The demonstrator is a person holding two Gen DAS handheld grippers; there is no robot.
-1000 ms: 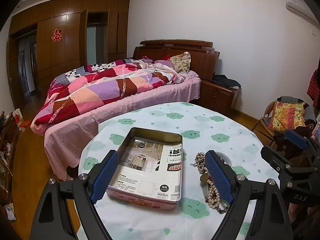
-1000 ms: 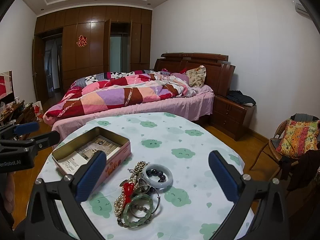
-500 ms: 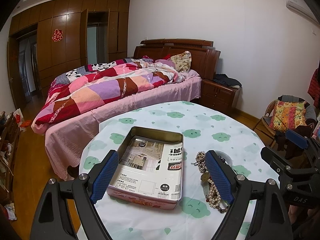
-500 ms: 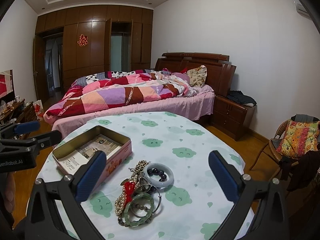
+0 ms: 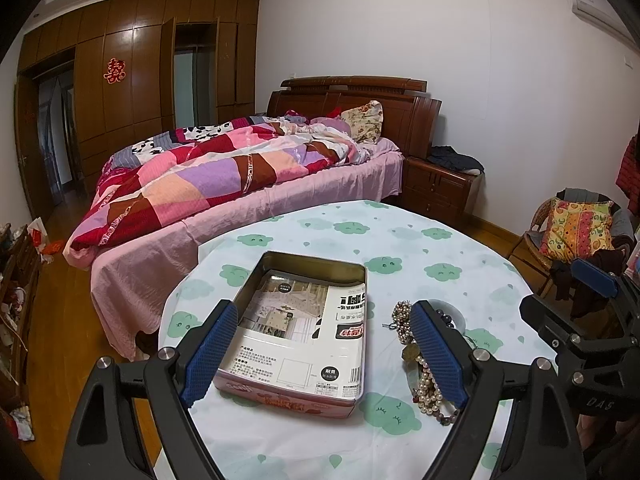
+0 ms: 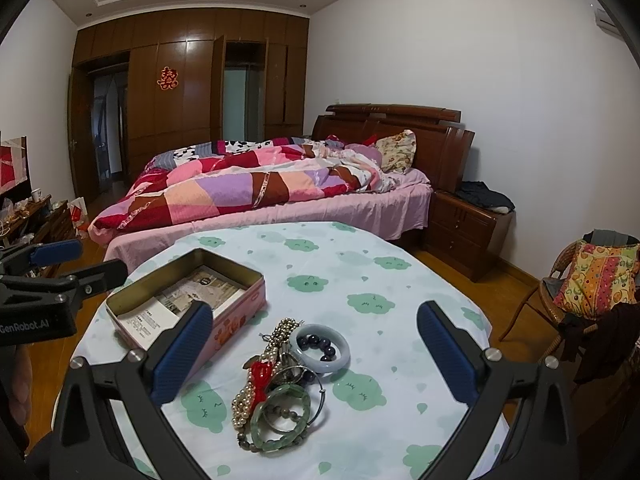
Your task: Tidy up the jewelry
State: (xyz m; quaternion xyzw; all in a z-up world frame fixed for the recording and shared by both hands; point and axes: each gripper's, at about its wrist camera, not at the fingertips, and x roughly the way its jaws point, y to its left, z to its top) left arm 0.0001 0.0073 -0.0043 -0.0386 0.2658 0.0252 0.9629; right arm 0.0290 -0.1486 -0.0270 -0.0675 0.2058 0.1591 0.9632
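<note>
An open pink tin box (image 5: 304, 360) with a printed card inside sits on the round table; it also shows in the right wrist view (image 6: 188, 300). A jewelry pile lies to its right: a pearl necklace (image 6: 256, 376), a green bangle (image 6: 284, 412), a pale jade bangle (image 6: 320, 348) and a thin silver ring bangle. In the left wrist view the pearls (image 5: 424, 380) sit partly behind my right finger. My left gripper (image 5: 324, 344) is open over the tin. My right gripper (image 6: 312, 344) is open above the pile. Both are empty.
The table wears a white cloth with green clouds (image 6: 360, 304). A bed with a patchwork quilt (image 6: 256, 188) stands behind it. A nightstand (image 6: 468, 228) and a wicker chair with a cushion (image 6: 596, 280) stand at the right. Clutter lines the left wall.
Both views have shifted very slightly; the grippers stay open and nothing on the table has moved.
</note>
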